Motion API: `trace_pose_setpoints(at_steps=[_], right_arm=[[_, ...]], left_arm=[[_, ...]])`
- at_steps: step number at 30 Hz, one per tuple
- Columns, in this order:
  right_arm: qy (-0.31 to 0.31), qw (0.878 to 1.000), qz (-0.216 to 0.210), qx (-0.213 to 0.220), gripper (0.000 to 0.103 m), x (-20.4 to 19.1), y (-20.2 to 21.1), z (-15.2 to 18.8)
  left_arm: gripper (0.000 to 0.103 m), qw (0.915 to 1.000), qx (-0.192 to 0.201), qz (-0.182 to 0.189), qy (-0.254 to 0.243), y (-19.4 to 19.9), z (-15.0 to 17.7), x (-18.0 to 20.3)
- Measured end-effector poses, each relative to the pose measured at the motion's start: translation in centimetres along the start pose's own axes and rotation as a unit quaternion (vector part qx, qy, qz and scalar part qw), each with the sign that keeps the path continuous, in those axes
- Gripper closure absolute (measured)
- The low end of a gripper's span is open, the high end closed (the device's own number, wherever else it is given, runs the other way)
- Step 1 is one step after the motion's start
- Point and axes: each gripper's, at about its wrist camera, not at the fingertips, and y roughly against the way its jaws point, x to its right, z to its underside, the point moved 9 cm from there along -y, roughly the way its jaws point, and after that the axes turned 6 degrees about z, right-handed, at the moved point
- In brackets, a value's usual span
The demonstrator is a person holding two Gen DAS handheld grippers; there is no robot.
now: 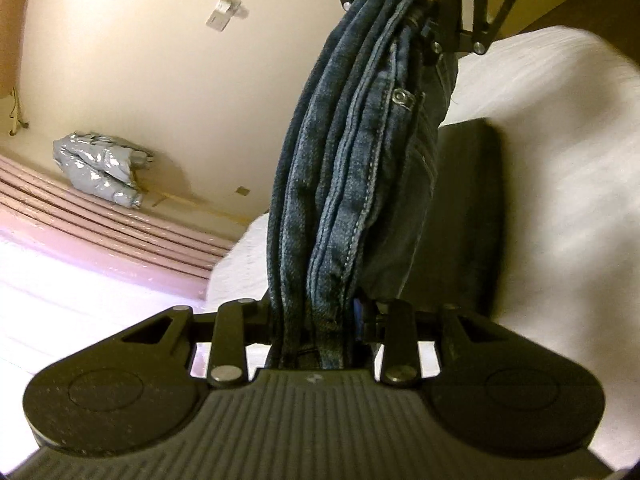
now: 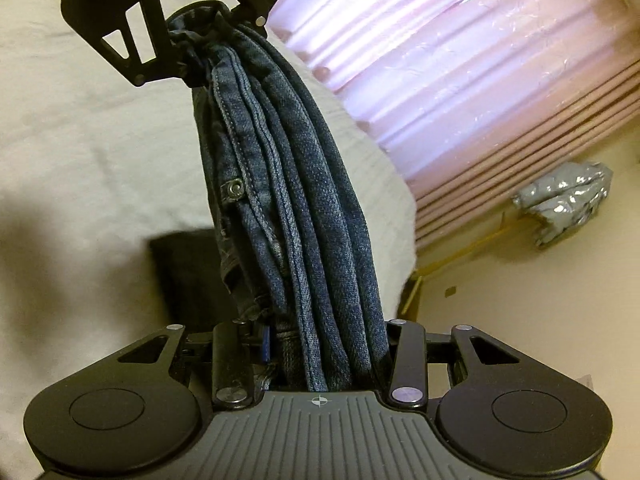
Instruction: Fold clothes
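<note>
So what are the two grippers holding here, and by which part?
Both hold the folded jeans: left gripper clamps one end of the bundle, right gripper the opposite end.

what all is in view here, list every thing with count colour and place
jeans: one, blue denim, folded into a thick bundle, strung between the two grippers above the bed
bed cover: one, white, below and behind the jeans
dark cloth: one, black, lying on the bed under the jeans
curtain: one, pink, pleated, along the wall down to the floor
crumpled jacket: one, shiny silver, on the floor by the curtain
floor: cream, beside the bed
left gripper: one, black, clamped on one end of the jeans
right gripper: one, black, clamped on the other end
</note>
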Motion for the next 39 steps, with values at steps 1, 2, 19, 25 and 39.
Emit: trace_pose_setpoints(at_steps=[1, 2, 19, 25, 39], right_arm=[[0.004, 1.0, 0.003, 0.003, 0.063, 1.4, -2.3, 0.8], [0.008, 1.0, 0.011, 0.007, 0.063, 2.2, -4.1, 2.1], [0.037, 0.996, -0.074, -0.016, 0.047, -7.8, -19.0, 18.7], [-0.002, 0.996, -0.084, -0.042, 0.047, -5.8, -18.1, 19.1], [-0.015, 0.995, -0.063, -0.082, 0.042, -6.0, -17.1, 20.2]], left_arm=[[0.072, 1.0, -0.003, -0.008, 0.001, -2.2, -0.5, -0.9], [0.072, 0.9999, -0.003, -0.016, 0.0, -4.1, -0.8, -1.3], [0.07, 0.9945, -0.083, 0.064, 0.0, -19.8, 3.7, 13.4], [0.074, 0.9935, -0.097, 0.051, 0.028, -19.4, 2.8, 12.9], [0.066, 0.992, -0.11, 0.062, -0.004, -21.5, 2.9, 10.5]])
